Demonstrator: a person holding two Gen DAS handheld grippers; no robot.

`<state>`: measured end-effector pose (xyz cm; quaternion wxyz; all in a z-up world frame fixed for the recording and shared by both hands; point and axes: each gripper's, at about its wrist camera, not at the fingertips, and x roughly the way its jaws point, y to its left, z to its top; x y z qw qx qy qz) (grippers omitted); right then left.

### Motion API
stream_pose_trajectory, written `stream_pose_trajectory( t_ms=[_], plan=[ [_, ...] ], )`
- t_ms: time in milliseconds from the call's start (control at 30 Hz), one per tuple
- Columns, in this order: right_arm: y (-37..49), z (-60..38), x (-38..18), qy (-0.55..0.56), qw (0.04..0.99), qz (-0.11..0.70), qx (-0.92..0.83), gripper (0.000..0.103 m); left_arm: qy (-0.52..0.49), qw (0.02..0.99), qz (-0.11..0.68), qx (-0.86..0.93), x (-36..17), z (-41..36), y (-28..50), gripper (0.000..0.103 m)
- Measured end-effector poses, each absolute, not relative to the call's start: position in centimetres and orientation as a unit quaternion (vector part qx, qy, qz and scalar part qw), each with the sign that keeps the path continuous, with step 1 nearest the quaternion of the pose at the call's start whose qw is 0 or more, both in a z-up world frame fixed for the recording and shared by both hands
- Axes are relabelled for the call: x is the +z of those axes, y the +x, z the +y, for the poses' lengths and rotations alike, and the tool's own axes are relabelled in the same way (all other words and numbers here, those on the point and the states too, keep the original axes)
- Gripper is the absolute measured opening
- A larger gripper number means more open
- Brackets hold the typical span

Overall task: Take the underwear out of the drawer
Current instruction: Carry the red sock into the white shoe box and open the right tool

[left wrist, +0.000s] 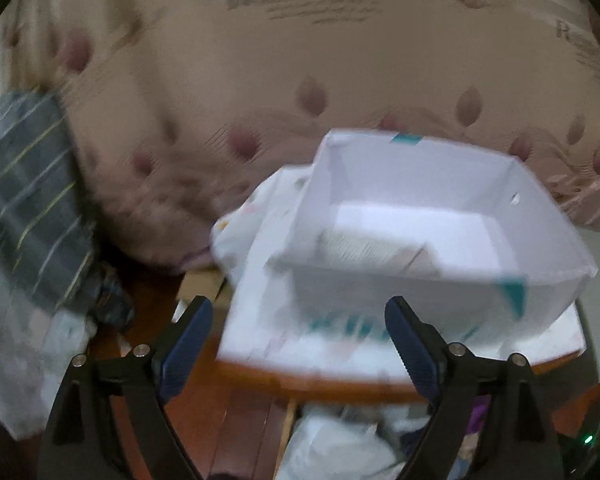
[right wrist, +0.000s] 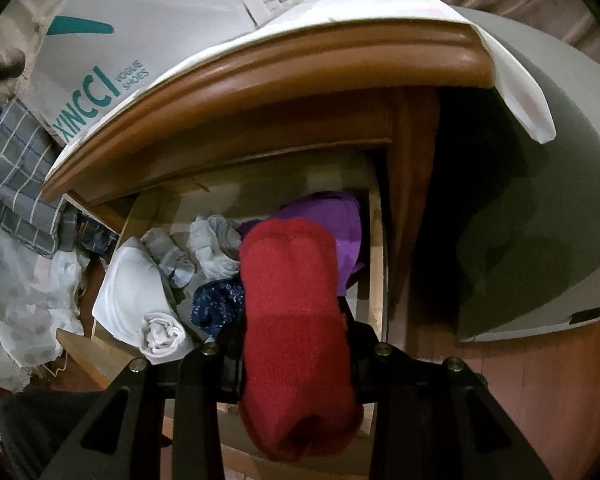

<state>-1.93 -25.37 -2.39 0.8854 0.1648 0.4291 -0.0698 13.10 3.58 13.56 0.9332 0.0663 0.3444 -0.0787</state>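
Observation:
In the right wrist view my right gripper (right wrist: pixel 292 332) is shut on a rolled red knit garment (right wrist: pixel 288 280), held above the open wooden drawer (right wrist: pixel 377 248). The roll hides the fingertips. Inside the drawer lie a purple garment (right wrist: pixel 332 220), pale rolled socks (right wrist: pixel 216 248), a dark blue speckled piece (right wrist: pixel 216 304) and folded white cloth (right wrist: pixel 128 280). In the blurred left wrist view my left gripper (left wrist: pixel 299 308) stands open with nothing between its fingers, just in front of an open white shoebox (left wrist: pixel 420 184).
The shoebox sits on a white cloth (left wrist: pixel 260 320) over the wooden nightstand top (right wrist: pixel 280 68), which overhangs the drawer. A beige leaf-patterned bedspread (left wrist: pixel 260 60) lies behind, and a grey plaid cloth (left wrist: pixel 28 184) at the left. A pale grey surface (right wrist: pixel 540 200) stands right of the nightstand.

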Motion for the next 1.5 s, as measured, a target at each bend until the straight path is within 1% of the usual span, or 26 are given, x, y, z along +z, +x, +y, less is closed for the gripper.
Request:
stream_pose_trajectory(
  t_ms=[267,467,600,800,967,1100,1233,1367,1500],
  plan=[
    [-2.5,-24.4,-1.9,0.155,0.886,0.433,-0.057,0.036,-0.006,0.916,0.401,0.014,4.9,11.3,10.3,0.087],
    [-3.3,-23.9,-1.4,0.158,0.883,0.437,-0.069,0.036,-0.050,0.912,0.403,0.061,2.0,13.9,10.8,0.087],
    [-3.5,-23.4,0.1,0.148,0.884,0.438,-0.072,0.036,-0.052,0.912,0.399,0.076,0.7,14.6,10.9,0.087],
    [-4.5,-22.9,6.2,0.120,0.905,0.403,-0.069,0.036,-0.074,0.899,0.423,0.082,-0.3,16.2,11.3,0.087],
    [-4.5,-22.9,13.1,0.097,0.925,0.361,-0.071,0.036,-0.088,0.894,0.429,0.095,-0.5,16.7,11.3,0.087],
    [-3.3,-23.1,18.4,0.089,0.940,0.322,-0.070,0.036,-0.101,0.893,0.427,0.103,-0.4,17.2,11.5,0.088],
    [-0.8,-22.6,22.3,0.073,0.950,0.296,-0.072,0.036,-0.104,0.889,0.430,0.115,-0.5,17.8,11.8,0.088],
    [3.5,-21.8,24.3,0.051,0.950,0.300,-0.071,0.036,-0.108,0.892,0.418,0.136,0.0,18.8,11.6,0.088],
    [8.3,-21.8,24.6,0.028,0.943,0.321,-0.080,0.036,-0.123,0.884,0.423,0.154,-0.2,20.0,11.7,0.088]
  ],
)
